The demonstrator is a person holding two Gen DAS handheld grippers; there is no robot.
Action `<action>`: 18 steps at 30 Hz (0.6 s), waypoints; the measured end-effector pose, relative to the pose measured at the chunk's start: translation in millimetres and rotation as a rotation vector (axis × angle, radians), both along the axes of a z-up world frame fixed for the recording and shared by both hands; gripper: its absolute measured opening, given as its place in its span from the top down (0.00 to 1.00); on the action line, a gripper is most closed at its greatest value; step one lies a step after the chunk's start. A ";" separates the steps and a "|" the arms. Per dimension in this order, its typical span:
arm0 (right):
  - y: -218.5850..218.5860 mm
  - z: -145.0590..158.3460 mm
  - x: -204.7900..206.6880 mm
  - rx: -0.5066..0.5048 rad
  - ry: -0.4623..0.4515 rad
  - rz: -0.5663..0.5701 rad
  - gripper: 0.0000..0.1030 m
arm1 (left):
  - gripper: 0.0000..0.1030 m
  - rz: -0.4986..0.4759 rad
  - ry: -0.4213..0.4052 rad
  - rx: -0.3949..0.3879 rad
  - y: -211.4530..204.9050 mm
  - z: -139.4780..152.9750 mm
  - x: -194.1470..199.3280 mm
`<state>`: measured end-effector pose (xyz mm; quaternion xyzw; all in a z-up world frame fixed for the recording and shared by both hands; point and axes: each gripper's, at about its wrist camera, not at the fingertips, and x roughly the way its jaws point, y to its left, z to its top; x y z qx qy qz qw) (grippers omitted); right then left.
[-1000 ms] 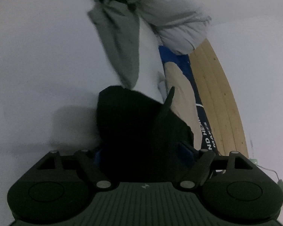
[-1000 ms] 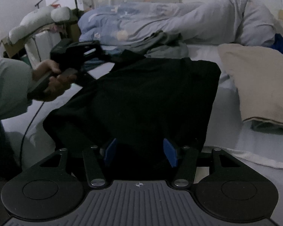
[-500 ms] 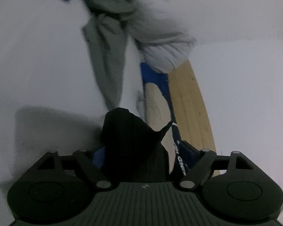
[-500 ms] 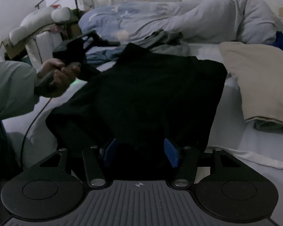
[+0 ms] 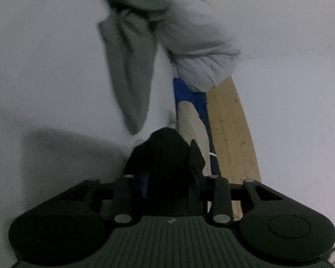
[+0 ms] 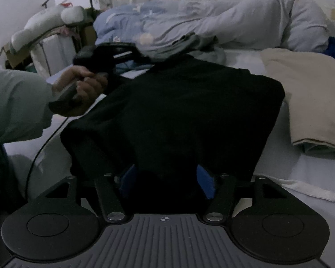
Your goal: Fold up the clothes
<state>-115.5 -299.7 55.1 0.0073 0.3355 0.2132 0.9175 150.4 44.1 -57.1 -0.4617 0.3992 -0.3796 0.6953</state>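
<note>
Here, spread across the white bed (image 6: 306, 169): a black garment (image 6: 178, 111), flat over most of its area, far left corner lifted. Seen through the left wrist camera, a bunched fold of that same black cloth (image 5: 167, 156) between the blue pads of the left tool (image 5: 170, 179), jaws closing on it, fabric filling the gap; whether the pads already press on it, hard to tell. In the right wrist view, held in a hand (image 6: 82, 89) with a pale sleeve (image 6: 15, 102), the left tool up at the garment's far left edge. Nearer the camera, the right tool (image 6: 166, 182), jaws standing fairly wide and opening, blue pads on either side of the garment's near hem, cloth between them but no visible pinch. Beside the garment to the right, a folded beige cloth (image 6: 306, 98); beyond it, a crumpled grey garment (image 6: 189, 44) and a pale blue duvet (image 6: 212, 20). Near the right tool, a white sock (image 6: 310, 189) on the sheet.
</note>
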 end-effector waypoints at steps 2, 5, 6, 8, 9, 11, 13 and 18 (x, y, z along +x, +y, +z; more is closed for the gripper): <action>-0.3 3.3 1.2 0.011 -0.005 -0.002 0.36 | 0.68 -0.022 -0.061 0.032 -4.9 21.6 -9.6; 0.3 13.4 0.5 0.026 -0.035 -0.014 0.37 | 0.67 -0.058 -0.144 0.115 -20.2 57.9 -31.0; 0.8 19.2 -1.5 0.034 -0.058 -0.029 0.37 | 0.67 -0.076 -0.175 0.144 -26.6 69.0 -41.0; 0.7 33.3 -7.3 0.057 -0.111 -0.066 0.37 | 0.67 -0.109 -0.254 0.221 -39.5 90.6 -64.1; -1.3 42.8 -11.4 0.085 -0.141 -0.088 0.37 | 0.67 -0.123 -0.308 0.274 -46.0 100.9 -78.5; -9.4 62.9 -18.0 0.144 -0.189 -0.143 0.37 | 0.68 -0.138 -0.426 0.396 -58.4 120.2 -108.7; -20.4 84.4 -21.7 0.187 -0.214 -0.208 0.37 | 0.68 -0.113 -0.552 0.529 -72.5 130.3 -140.7; -31.7 127.0 -31.7 0.221 -0.200 -0.306 0.36 | 0.68 -0.055 -0.823 0.791 -118.9 126.6 -202.1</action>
